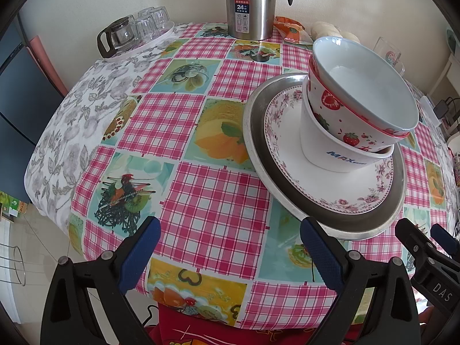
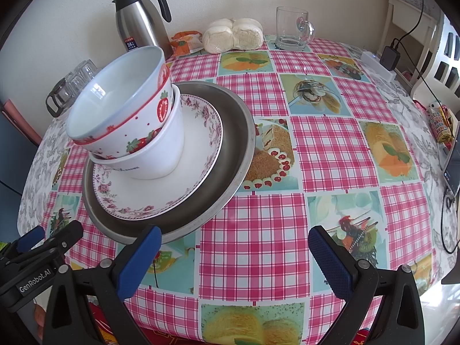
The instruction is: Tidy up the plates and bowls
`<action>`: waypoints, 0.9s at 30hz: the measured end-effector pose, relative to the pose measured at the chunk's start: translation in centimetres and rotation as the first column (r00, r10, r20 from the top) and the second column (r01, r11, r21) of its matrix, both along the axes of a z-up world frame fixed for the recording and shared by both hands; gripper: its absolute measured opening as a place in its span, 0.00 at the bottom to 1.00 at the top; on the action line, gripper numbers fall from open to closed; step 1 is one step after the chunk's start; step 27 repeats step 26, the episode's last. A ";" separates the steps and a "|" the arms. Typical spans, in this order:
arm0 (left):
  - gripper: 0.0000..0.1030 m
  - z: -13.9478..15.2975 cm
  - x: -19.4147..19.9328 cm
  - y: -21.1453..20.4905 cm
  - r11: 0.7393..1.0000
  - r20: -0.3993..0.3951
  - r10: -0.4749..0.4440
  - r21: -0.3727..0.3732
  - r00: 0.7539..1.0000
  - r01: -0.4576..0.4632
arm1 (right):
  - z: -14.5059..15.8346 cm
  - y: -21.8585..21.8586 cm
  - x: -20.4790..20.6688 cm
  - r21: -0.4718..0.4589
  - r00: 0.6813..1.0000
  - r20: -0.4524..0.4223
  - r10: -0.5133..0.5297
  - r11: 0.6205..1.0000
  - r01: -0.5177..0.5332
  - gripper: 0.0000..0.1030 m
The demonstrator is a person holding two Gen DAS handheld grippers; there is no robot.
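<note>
- We see the strawberry bowl (image 1: 365, 97) nested, tilted, in the plain white bowl (image 1: 325, 149); both stand on the floral plate (image 1: 345, 189), itself inside the metal pan (image 1: 258, 120), on the checked tablecloth (image 1: 207, 201).
- We hold the left gripper (image 1: 230, 253) and right gripper (image 2: 234, 258) low at the near table edge, tongs spread wide, holding nothing.
- Risk, in our judgement: nudging the pan rim could topple the leaning upper bowl.
- Open cloth lies on either side of the stack; the thermos (image 2: 141, 26), glass mug (image 2: 293, 28) and glasses tray (image 1: 138, 37) stand well back.
</note>
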State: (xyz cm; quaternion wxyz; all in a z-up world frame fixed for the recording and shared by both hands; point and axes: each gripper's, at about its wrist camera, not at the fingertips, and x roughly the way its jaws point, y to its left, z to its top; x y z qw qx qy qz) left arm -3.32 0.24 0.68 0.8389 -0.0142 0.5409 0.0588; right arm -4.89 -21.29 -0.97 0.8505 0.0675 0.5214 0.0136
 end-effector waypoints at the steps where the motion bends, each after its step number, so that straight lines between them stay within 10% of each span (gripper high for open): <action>1: 0.95 0.0 0.0 0.0 1.000 -0.001 0.000 -0.001 1.000 0.000 | 0.0 0.0 0.0 0.000 1.000 0.000 0.000 1.000 0.000 1.00; 27: 0.95 0.4 -0.2 0.2 1.000 0.019 0.013 -0.015 1.000 -0.012 | -0.1 0.0 0.0 -0.003 1.000 -0.003 -0.001 1.000 0.001 1.00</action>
